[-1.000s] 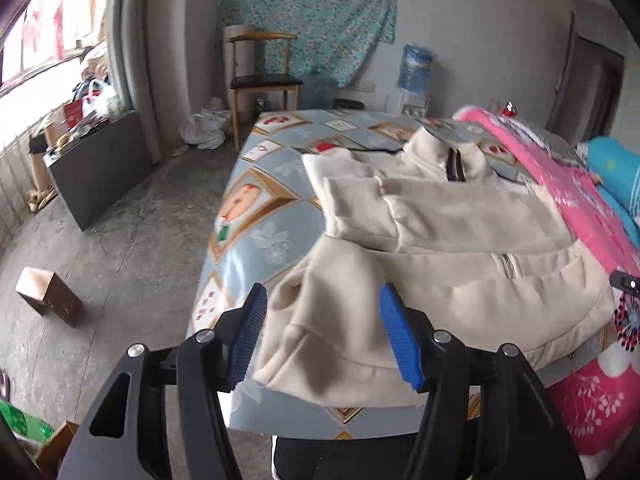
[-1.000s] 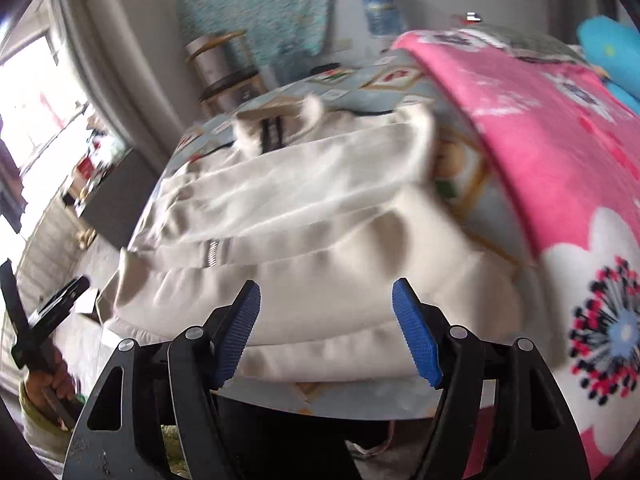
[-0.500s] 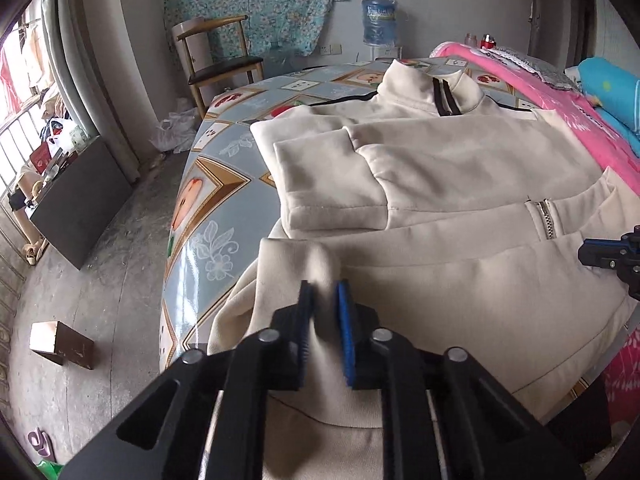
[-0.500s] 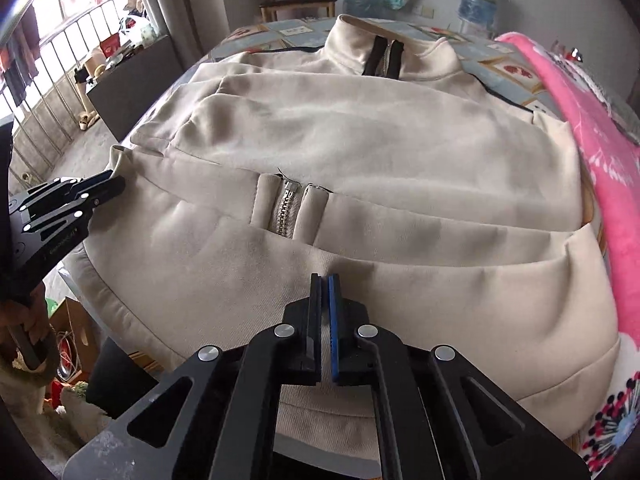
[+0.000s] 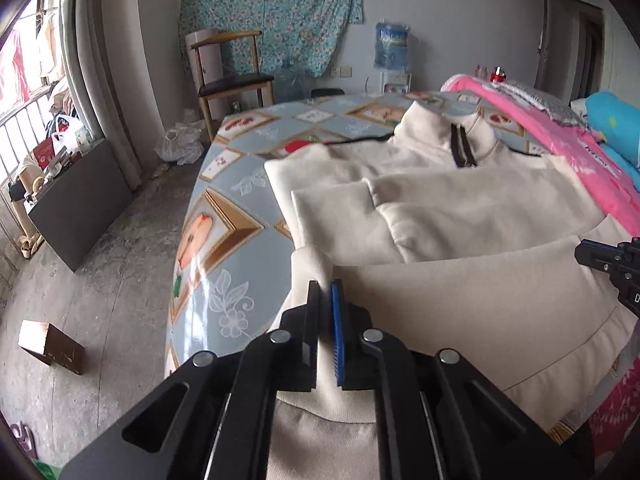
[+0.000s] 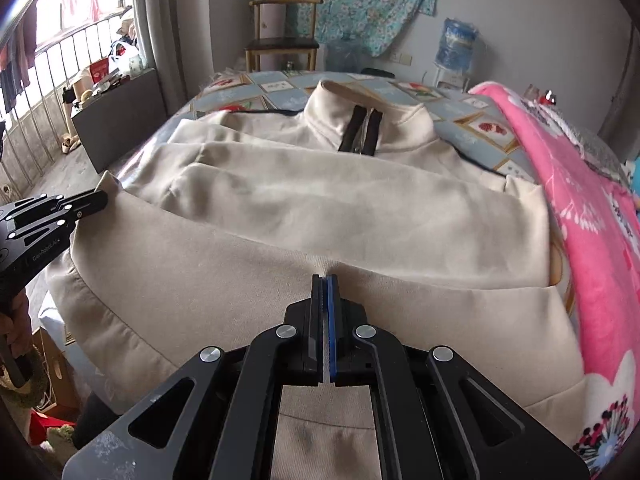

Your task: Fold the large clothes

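pinching the soft, floppy cream jacket point(image 6: 320, 200) at its near hem, left gripper point(image 5: 326, 292) and right gripper point(image 6: 325, 280) clamped on cloth, likely sagging between.

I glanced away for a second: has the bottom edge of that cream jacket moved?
Yes. The jacket's bottom edge, pinched in both shut grippers, has been carried up the table toward the collar, and now hides the pocket zipper.

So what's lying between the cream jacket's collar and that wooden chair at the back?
Only bare patterned tablecloth, then floor. The right wrist view shows it best, from the cream jacket collar to the wooden chair.
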The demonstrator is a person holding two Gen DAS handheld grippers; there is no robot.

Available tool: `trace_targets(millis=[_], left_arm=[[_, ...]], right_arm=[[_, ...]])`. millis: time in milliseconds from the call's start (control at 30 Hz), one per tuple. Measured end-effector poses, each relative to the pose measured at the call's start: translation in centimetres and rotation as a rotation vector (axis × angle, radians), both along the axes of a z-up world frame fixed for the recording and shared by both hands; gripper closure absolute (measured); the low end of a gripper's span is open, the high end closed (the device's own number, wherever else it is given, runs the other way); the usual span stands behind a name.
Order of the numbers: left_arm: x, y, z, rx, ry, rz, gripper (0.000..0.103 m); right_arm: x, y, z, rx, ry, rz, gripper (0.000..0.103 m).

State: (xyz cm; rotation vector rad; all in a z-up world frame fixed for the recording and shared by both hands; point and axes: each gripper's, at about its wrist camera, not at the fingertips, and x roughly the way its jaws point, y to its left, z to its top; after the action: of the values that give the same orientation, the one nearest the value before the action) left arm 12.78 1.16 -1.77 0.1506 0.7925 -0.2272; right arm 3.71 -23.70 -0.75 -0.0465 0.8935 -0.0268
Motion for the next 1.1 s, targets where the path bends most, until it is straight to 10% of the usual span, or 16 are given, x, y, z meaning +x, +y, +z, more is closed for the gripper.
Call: trace_targets(millis=[333, 667, 933, 1100], left_arm=[[-2.8, 3.0, 4.5, -0.135, -0.112, 0.065, 0.089], [-2.8, -9.0, 1.2, -0.137, 0.068, -0.311, 0.089], [-2.2, -10.7, -1.9, -0.067, 0.100, -0.290, 0.089], [-2.0, -10.4, -1.8, -0.085, 0.115, -0.273, 0.089]], right_arm=[[-0.7, -0.6, 1.3, 0.054, -0.103, -0.022, 0.101], [1.2, -2.5, -1.5, 0.195, -0.038, -0.060, 0.100], [-3.8, -11.5, 2.3, 0.242, -0.085, -0.260, 0.050], [-5.0, -18.7, 0.6, 0.199, 0.037, -0.412, 0.047]])
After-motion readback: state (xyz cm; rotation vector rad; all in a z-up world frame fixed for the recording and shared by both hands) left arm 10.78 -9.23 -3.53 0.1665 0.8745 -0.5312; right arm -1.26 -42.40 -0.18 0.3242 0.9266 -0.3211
